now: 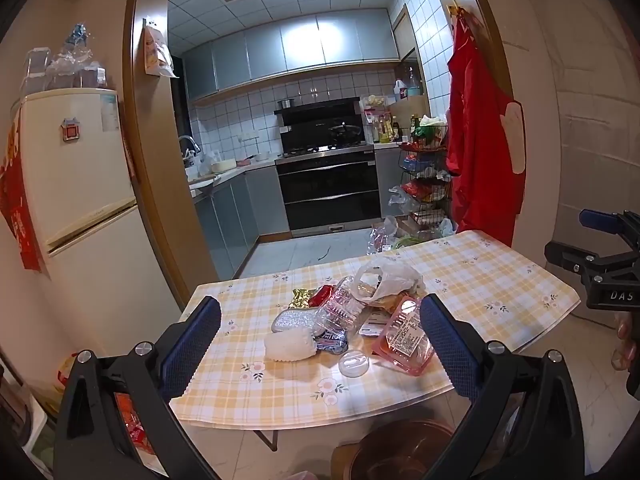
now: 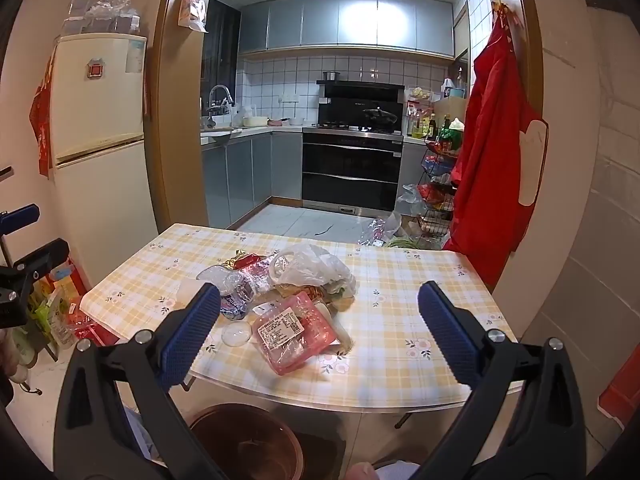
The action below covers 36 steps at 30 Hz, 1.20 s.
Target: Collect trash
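Fridge [image 1: 76, 184] at far left, cream, with clear containers stacked on top. Red hanging [image 1: 16, 200] on its side.

Left gripper [image 1: 320, 340]: jaws spread wide, nothing between them, held above the near edge of the counter [image 1: 500, 280]. Counter wears a yellow checked cloth with small flowers.

Trash sits in one loose heap at mid-counter, framed between the left gripper's blue pads. Left to right within the heap:
- white ribbed foam sleeve [image 1: 290, 344], nearest the left side, lying flat
- silver glittery pouch [image 1: 294, 320], just behind it and touching
- gold foil wrapper [image 1: 302, 298] and red wrapper [image 1: 322, 294] at the back
- crushed clear plastic bottle [image 1: 340, 312], tilted, blue label end toward the viewer
- round clear lid [image 1: 354, 364], flat on the cloth at the front, just apart from the heap
- white plastic bag [image 1: 390, 276], crumpled, mouth open, on top at the rear
- pink plastic tray [image 1: 404, 338] with a printed label, tilted, at the right front

Brown bin [image 2: 248, 444] on the floor below the counter's near edge.

Right gripper [image 2: 320, 320]: jaws likewise wide apart, empty, hovering over the near counter edge with the pink tray between its pads in its own view.

Beyond, through the doorway: oven [image 1: 330, 192]. Wire rack [image 1: 424, 176] of groceries. Red apron [image 1: 480, 144] hanging at right.
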### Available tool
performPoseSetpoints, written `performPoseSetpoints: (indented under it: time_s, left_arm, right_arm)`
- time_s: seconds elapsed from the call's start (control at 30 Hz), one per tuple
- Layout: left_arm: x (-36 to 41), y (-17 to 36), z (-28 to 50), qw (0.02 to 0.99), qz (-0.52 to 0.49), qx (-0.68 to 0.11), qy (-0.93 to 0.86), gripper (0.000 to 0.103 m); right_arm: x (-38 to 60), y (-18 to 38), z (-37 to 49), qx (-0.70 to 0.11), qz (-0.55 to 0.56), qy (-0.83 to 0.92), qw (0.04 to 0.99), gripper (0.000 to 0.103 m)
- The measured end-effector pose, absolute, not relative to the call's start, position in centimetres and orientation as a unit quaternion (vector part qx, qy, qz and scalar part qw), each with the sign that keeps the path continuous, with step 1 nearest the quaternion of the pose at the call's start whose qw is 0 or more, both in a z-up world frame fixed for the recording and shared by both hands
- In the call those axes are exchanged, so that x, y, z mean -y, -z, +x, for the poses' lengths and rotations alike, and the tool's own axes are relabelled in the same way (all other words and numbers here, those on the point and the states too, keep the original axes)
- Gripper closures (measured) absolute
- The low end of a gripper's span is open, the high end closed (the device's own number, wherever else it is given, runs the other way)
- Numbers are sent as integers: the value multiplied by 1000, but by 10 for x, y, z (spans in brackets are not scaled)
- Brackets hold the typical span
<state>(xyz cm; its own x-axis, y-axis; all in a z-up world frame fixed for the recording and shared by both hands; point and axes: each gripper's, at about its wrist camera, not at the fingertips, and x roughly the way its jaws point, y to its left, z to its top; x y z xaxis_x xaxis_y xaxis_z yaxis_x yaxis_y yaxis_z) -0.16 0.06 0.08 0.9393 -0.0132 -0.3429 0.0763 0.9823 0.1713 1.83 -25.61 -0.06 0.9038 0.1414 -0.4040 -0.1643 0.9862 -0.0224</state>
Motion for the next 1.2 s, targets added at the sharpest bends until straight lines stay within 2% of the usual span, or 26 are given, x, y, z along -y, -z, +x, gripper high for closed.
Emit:
performPoseSetpoints:
  time_s: [1.2]
  left_arm:
    - [-1, 6, -6, 980, 90, -177, 28, 5]
  right_arm:
    - [259, -4, 18, -206, -30, -76, 975, 6]
